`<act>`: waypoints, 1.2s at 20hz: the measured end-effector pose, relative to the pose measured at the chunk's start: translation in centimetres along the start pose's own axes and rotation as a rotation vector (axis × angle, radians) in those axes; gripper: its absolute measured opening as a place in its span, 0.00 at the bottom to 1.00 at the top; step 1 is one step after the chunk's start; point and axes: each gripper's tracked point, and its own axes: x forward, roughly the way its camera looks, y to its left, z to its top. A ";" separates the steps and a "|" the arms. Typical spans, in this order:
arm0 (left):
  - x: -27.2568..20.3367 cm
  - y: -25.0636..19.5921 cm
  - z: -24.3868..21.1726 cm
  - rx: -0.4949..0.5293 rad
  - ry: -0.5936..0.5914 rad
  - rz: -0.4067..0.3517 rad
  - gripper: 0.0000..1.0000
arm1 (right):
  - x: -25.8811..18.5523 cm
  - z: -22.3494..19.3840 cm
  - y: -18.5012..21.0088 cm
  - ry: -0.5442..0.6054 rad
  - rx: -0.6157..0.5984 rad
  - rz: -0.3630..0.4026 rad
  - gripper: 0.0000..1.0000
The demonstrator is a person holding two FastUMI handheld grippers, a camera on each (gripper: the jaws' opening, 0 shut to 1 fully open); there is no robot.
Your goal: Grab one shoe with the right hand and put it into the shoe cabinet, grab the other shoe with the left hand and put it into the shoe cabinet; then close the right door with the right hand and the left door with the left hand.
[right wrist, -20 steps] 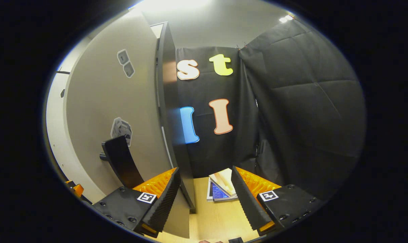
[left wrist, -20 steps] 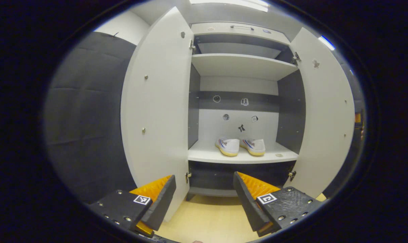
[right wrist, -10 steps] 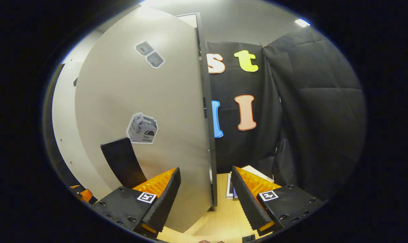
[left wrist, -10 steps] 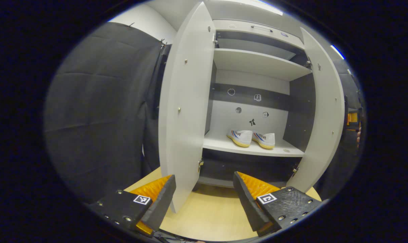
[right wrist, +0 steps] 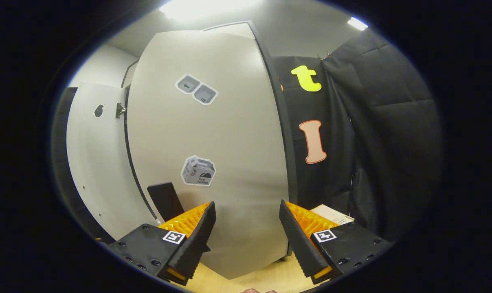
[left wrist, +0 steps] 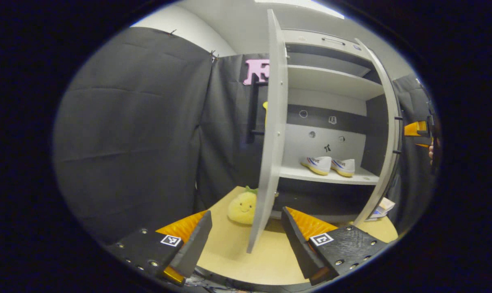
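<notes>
Two white shoes [left wrist: 328,165] sit side by side on the lower shelf [left wrist: 311,174] of the shoe cabinet [left wrist: 331,81], toes turned away from the opening; in the left gripper view the left door [left wrist: 270,134] stands edge-on and wide open, its lower corner falling between the spread fingers of the left claw [left wrist: 246,232], which grips nothing; a yellow plush toy [left wrist: 242,207] rests on the floor [left wrist: 229,248] just behind that door; in the right gripper view the right door [right wrist: 213,154], marked with stickers, fills the space ahead of the right claw [right wrist: 246,228], whose fingers are likewise apart and empty; a dark handle [right wrist: 164,199] shows near its left finger.
</notes>
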 end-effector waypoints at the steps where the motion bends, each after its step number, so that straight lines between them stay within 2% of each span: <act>1: 0.3 1.6 0.4 0.016 -0.017 0.023 0.97 | -0.5 -0.3 -0.1 -0.008 0.015 -0.010 0.98; 4: 1.1 4.8 1.9 0.006 -0.057 0.036 0.98 | -1.8 -1.1 -1.1 -0.016 0.056 -0.053 0.98; 9: 3.3 7.0 5.5 0.012 -0.111 -0.050 0.98 | -4.1 -1.9 -1.9 0.019 0.103 -0.108 0.98; 13: 5.1 8.0 10.1 0.031 -0.181 -0.112 0.99 | -6.1 -1.6 -3.1 0.023 0.060 -0.141 0.98; 19: 10.1 6.0 13.8 0.072 -0.224 -0.234 0.98 | -8.4 -2.3 -3.8 0.020 0.079 -0.184 0.98; 24: 12.4 3.8 15.9 0.004 -0.239 -0.323 0.97 | -10.7 -2.8 -5.4 0.030 0.039 -0.247 0.98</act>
